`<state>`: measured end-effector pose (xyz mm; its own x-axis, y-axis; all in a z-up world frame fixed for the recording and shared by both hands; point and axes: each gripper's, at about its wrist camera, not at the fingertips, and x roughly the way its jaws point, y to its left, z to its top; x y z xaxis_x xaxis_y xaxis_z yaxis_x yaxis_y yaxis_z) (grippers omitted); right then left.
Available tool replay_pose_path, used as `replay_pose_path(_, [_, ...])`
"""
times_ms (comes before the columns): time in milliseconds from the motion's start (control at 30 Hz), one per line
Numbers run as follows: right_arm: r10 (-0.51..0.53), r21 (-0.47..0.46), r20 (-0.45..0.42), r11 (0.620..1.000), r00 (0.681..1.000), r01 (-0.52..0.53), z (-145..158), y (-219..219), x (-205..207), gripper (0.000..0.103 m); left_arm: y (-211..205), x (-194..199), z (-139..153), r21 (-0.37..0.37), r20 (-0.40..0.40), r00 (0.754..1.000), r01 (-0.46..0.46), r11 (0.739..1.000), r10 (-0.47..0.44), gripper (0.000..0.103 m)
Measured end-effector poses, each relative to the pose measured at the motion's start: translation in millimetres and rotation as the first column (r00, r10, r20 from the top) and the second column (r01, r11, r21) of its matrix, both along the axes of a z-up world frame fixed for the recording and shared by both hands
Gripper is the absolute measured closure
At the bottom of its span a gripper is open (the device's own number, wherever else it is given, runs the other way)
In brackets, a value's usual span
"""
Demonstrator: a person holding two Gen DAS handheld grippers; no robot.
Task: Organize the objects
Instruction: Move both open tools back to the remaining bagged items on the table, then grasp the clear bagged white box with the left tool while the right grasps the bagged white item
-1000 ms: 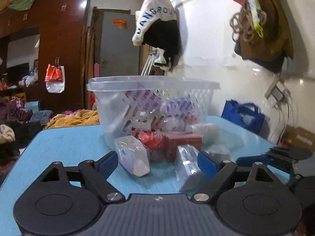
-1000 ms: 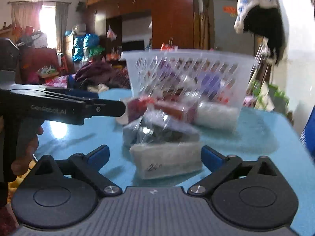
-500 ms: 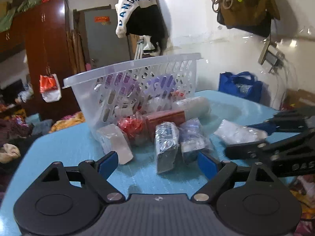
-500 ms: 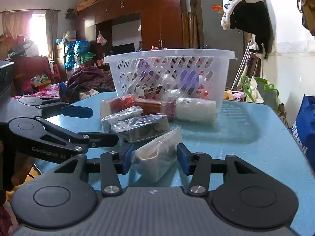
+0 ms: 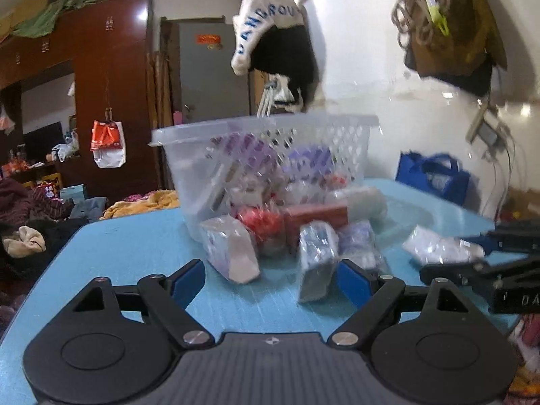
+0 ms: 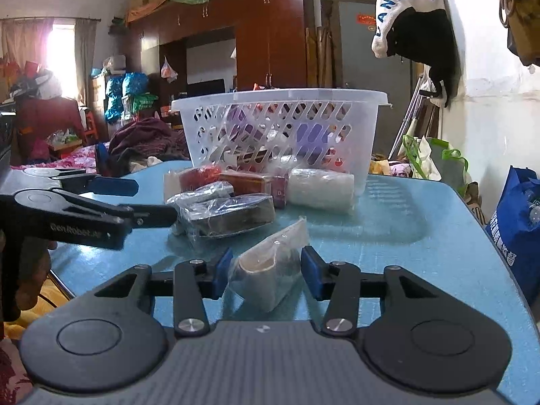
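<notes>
A clear perforated basket [image 6: 280, 96] holding wrapped goods stands at the back of the blue table [image 6: 422, 236]. Several plastic-wrapped packets lie in front of it. My right gripper [image 6: 266, 271] is shut on a cream-and-dark wrapped packet [image 6: 270, 270], both blue pads pressing its sides. From the left wrist that packet [image 5: 438, 248] shows at the right, held in the right gripper [image 5: 472, 260]. My left gripper [image 5: 270, 280] is open, low over the table. A grey-blue packet [image 5: 317, 263] stands just inside its right pad, and a pale packet [image 5: 233, 253] lies ahead. The left gripper [image 6: 141, 199] appears at the left of the right wrist view.
The basket [image 5: 263, 126] blocks the far side. A blue bag [image 6: 516, 229] stands beyond the table's right edge. Piled clothes [image 5: 33, 222] and a wooden wardrobe [image 5: 111, 101] lie past the left edge. A garment [image 6: 415, 17] hangs on the wall above.
My right gripper went from open around the packet to shut on it. The left gripper stayed open while its view swung over the packets.
</notes>
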<state>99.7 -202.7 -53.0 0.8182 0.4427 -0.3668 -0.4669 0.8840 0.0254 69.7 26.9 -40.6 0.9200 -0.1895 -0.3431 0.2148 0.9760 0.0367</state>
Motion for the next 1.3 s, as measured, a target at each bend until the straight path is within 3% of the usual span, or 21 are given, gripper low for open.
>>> replay_pose_path(167, [0.008,-0.002,-0.003,1.000,1.000,-0.008,-1,2,1,0.055,14,13,12,-0.066,-0.004,0.998,-0.064,0.996,0.064,0.014])
replay_pose_path(233, [0.009,0.003,-0.002,1.000,1.000,-0.009,0,1,2,0.055,16,25,14,-0.047,-0.032,0.995,-0.098,0.994,0.096,0.015])
replay_pose_path(333, [0.010,0.010,0.003,1.000,1.000,-0.010,2,-2,0,0.056,15,46,15,-0.037,-0.135,0.987,-0.094,0.995,0.088,0.019])
replay_pose_path(467, [0.014,0.016,0.009,1.000,1.000,-0.014,4,-3,-1,0.056,8,64,14,-0.010,-0.177,0.979,-0.110,0.994,0.106,0.022])
replay_pose_path(533, [0.015,0.017,0.009,1.000,1.000,-0.015,5,-3,-1,0.056,5,73,11,0.007,-0.200,0.971,-0.129,0.992,0.128,0.029])
replay_pose_path(600, [0.016,0.021,0.009,1.000,1.000,-0.016,6,-4,-1,0.056,5,80,8,0.001,-0.242,0.963,-0.123,0.992,0.119,0.056])
replay_pose_path(667, [0.015,0.022,0.008,1.000,1.000,-0.015,6,-3,-1,0.057,10,80,6,-0.026,-0.254,0.960,-0.124,0.992,0.114,0.062])
replay_pose_path(900, [0.017,0.017,0.006,1.000,1.000,-0.017,6,-2,0,0.058,14,63,9,-0.062,-0.181,0.980,-0.101,0.993,0.088,0.063])
replay_pose_path(1033, [0.023,0.025,0.020,0.999,1.000,-0.024,9,-2,-1,0.058,20,47,15,-0.106,-0.084,0.994,-0.077,0.991,0.068,0.063])
replay_pose_path(1300, [-0.002,0.079,0.097,0.997,0.995,-0.006,29,-5,-10,0.059,36,14,31,-0.170,0.050,0.998,-0.033,0.985,0.042,0.063])
